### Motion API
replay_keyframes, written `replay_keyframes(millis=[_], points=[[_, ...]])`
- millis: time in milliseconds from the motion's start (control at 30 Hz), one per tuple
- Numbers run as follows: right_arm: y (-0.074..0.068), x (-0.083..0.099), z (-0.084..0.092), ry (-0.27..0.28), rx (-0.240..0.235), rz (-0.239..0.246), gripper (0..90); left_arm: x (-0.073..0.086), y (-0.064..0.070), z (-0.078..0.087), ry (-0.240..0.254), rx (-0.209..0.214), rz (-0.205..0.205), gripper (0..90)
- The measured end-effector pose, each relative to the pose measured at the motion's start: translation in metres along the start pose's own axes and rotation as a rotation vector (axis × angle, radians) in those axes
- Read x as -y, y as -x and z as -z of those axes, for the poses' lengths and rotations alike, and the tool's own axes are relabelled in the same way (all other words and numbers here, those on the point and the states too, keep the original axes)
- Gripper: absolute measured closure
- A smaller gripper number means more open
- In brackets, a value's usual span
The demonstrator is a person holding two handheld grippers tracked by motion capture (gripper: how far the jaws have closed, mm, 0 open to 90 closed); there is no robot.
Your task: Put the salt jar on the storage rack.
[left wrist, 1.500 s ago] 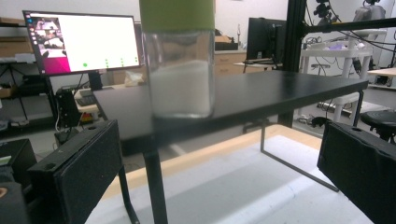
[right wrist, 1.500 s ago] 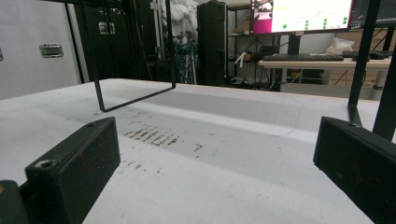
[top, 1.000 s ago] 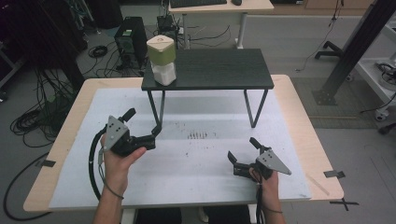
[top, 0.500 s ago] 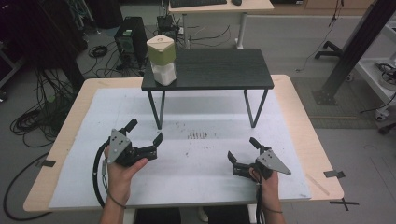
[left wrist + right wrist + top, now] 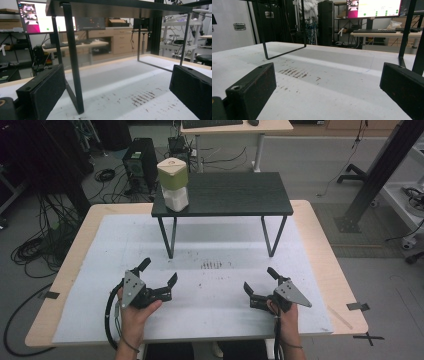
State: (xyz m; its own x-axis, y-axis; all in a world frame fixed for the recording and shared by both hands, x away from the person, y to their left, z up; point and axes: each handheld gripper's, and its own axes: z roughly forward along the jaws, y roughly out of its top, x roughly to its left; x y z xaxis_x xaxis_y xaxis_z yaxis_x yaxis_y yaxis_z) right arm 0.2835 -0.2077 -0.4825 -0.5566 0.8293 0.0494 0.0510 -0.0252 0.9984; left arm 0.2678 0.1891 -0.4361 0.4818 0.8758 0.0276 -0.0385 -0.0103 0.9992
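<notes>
- A two-part container (image 5: 173, 184), with a green upper section on a white lower one, is seen standing upright on the left end of the black shelf (image 5: 235, 195); its contents cannot be told.
- Its long axis is held vertical, well apart from both grippers.
- The left gripper (image 5: 159, 275) is held low over the white mat (image 5: 215, 290), jaws spread wide and empty, pointed toward the shelf's left leg (image 5: 73, 62).
- The right gripper (image 5: 259, 281) is likewise held low near the table's front edge, jaws wide, nothing between them.
</notes>
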Motion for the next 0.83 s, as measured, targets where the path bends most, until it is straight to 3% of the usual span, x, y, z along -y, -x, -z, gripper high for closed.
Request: replay_keyframes(millis=[400,833], points=[[0.000,0.000,0.000,-0.001,0.000,0.000,0.2,0.018,0.003,0.003,-0.009,-0.004,0.014,1.5],[0.000,0.000,0.000,-0.001,-0.001,0.000,0.2,0.020,0.004,0.003,-0.002,-0.008,0.004,1.5]])
